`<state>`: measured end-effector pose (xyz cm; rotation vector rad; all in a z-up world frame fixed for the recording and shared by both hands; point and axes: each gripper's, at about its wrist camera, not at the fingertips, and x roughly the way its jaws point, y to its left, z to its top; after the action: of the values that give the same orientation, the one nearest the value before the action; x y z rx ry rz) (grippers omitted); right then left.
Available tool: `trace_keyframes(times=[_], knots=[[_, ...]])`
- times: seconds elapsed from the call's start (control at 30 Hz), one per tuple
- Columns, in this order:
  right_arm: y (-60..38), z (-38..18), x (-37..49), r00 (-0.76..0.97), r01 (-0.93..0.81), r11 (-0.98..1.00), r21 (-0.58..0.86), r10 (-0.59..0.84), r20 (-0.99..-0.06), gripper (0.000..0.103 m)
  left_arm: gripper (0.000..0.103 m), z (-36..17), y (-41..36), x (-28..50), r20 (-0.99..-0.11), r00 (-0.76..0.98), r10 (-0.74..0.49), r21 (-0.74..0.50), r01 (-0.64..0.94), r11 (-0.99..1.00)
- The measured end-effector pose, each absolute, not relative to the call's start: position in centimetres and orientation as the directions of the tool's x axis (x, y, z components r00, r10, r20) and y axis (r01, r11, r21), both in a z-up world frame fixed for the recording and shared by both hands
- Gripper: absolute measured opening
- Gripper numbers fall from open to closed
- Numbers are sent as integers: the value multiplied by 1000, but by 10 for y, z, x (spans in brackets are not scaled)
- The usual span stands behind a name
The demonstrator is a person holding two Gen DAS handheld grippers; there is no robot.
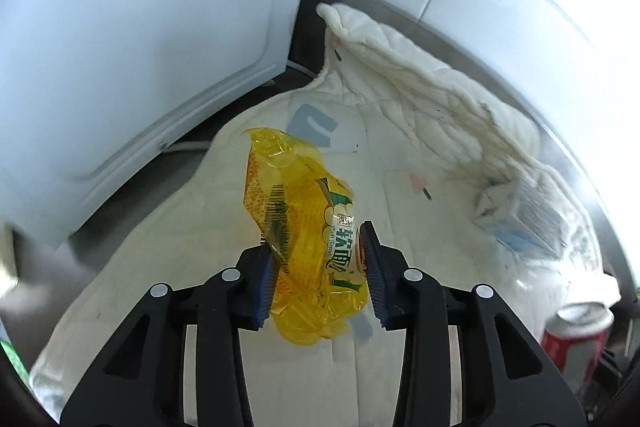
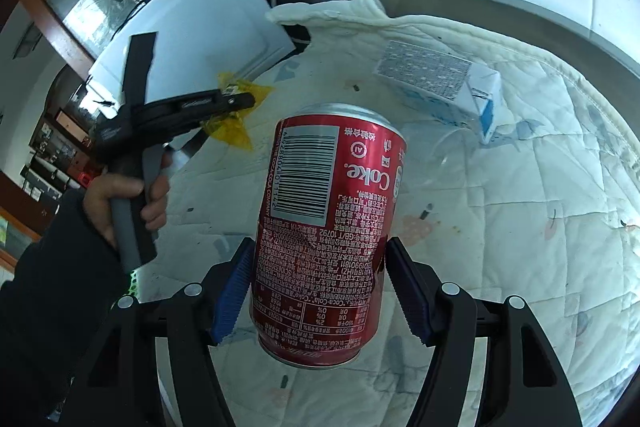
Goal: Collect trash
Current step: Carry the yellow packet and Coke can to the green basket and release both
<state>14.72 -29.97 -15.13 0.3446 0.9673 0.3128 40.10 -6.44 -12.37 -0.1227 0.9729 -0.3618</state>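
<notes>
The left gripper (image 1: 320, 275) is pinching a crinkly yellow wrapper (image 1: 304, 227), light and slippery-looking, just above the quilted cloth (image 1: 200, 227), while the right gripper (image 2: 320, 291) is clasping a dented red can (image 2: 324, 235) around its stiffer middle.

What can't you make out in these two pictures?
- Wrapper, left view: lower end lies behind the jaws.
- Carton, left view: blurred, print unreadable.
- Can, left view: cut off by the edge.
- Can's top, right view: faces away from the camera.
- Trash bin: in neither view.
</notes>
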Motion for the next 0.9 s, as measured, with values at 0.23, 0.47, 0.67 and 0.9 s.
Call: trace_keyframes(times=[0.23, 0.47, 0.67, 0.9], knots=[[-273, -145, 140, 507, -172, 890, 422, 448, -737, 64, 38, -105, -20, 331, -737, 553, -388, -323, 215, 922], [-220, -134, 139, 460, -299, 859, 415, 511, -726, 64, 38, -81, 52, 244, -682, 635, -364, -368, 133, 920], [-153, -124, 138, 388, -436, 799, 413, 581, -715, 64, 38, -69, 131, 175, -667, 703, -247, -359, -14, 933], [-71, -120, 137, 292, -563, 721, 404, 630, -719, 64, 38, -83, 224, 119, -691, 717, -91, -346, -219, 912]])
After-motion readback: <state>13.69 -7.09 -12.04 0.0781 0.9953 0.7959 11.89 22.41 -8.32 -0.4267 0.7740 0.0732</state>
